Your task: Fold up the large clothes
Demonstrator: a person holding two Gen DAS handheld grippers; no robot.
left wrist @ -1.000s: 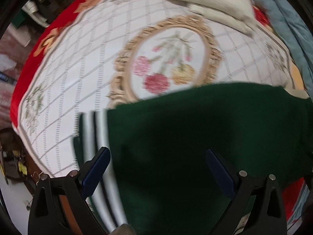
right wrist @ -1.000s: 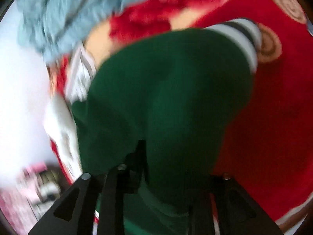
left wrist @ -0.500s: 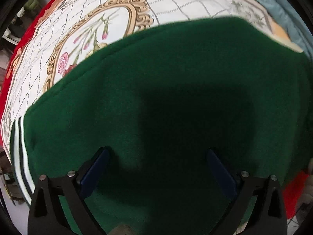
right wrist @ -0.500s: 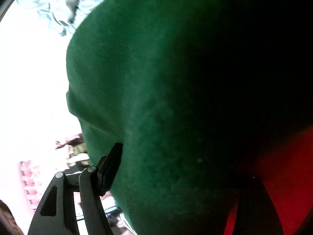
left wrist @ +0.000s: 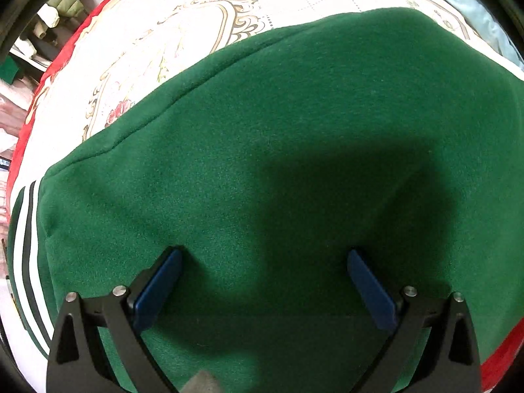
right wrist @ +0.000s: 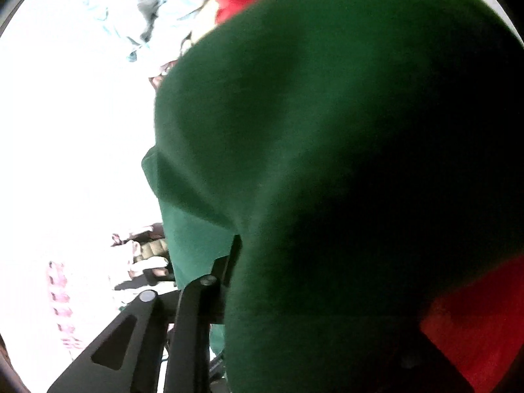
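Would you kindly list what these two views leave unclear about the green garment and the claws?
- Right wrist view: the right claw has one finger visible; the green garment covers the other, so its grip stays unconfirmed.
- Left wrist view: the garment's near edge is cut off below the open left claw.
- Both: the garment's type is unclear.

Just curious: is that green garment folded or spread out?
Folded, at least partly: the green garment shows a doubled edge, its striped cuff tucked beside it.

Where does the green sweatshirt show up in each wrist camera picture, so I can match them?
Left wrist: the green sweatshirt fills the centre and bottom, spread flat on the bedspread.
Right wrist: it fills the centre and right, bulging close to the lens.
Shared landmark: the pale blue cloth near the top.
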